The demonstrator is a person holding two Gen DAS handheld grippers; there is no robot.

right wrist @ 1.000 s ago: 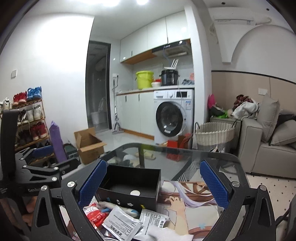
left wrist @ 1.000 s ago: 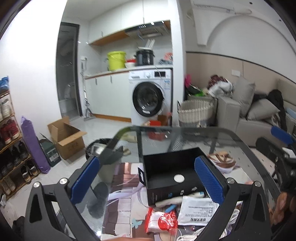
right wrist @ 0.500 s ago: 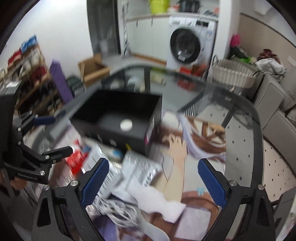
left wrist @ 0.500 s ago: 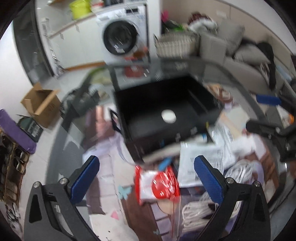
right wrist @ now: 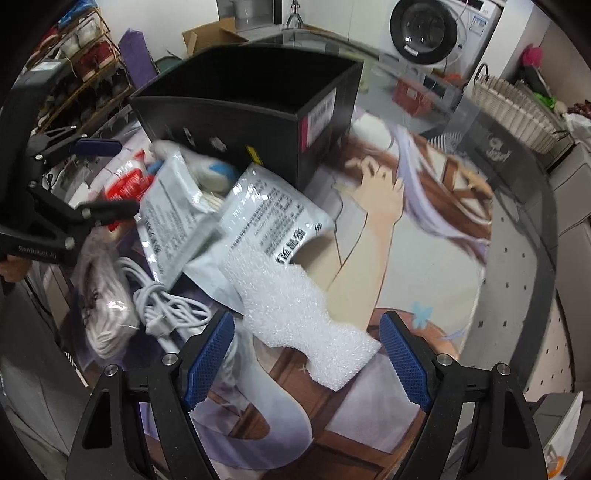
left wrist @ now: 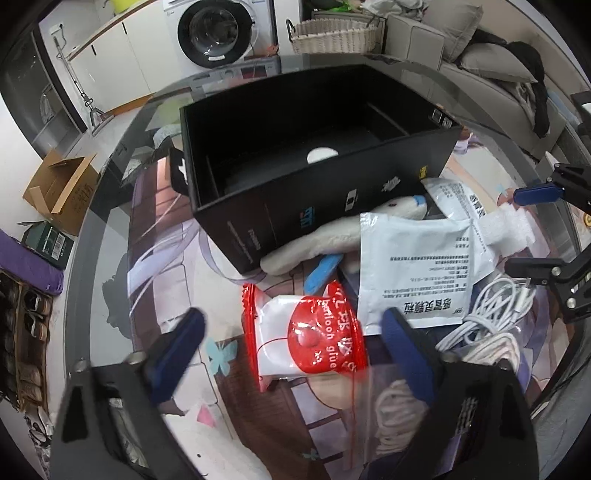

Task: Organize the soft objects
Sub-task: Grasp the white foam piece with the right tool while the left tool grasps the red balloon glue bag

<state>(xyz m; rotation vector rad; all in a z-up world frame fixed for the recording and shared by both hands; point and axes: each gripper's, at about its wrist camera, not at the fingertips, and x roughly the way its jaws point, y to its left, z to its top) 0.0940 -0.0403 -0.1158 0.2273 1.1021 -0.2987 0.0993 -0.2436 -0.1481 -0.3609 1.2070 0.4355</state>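
An open black box (left wrist: 317, 162) stands on the printed mat; it also shows in the right wrist view (right wrist: 251, 107). In front of it lie a red-and-white packet (left wrist: 306, 336), a white plush toy (left wrist: 332, 236), grey foil pouches (left wrist: 413, 269) and a white foam piece (right wrist: 295, 306). My left gripper (left wrist: 295, 354) is open, just above the red-and-white packet. My right gripper (right wrist: 306, 354) is open, with the foam piece between its fingers, not touching. The left gripper also shows in the right wrist view (right wrist: 99, 181), and the right gripper shows in the left wrist view (left wrist: 532, 225).
White coiled cables (right wrist: 162, 299) and a bagged cord (left wrist: 402, 417) lie near the front of the glass table (left wrist: 107, 206). A wicker basket (left wrist: 332, 33), washing machine (left wrist: 221, 29), cardboard box (left wrist: 59, 188) and sofa (left wrist: 480, 55) stand around the table.
Both grippers have tilted down and dropped closer to the pile in front of the box. The left one came over the red packet, the right one over the foam piece.
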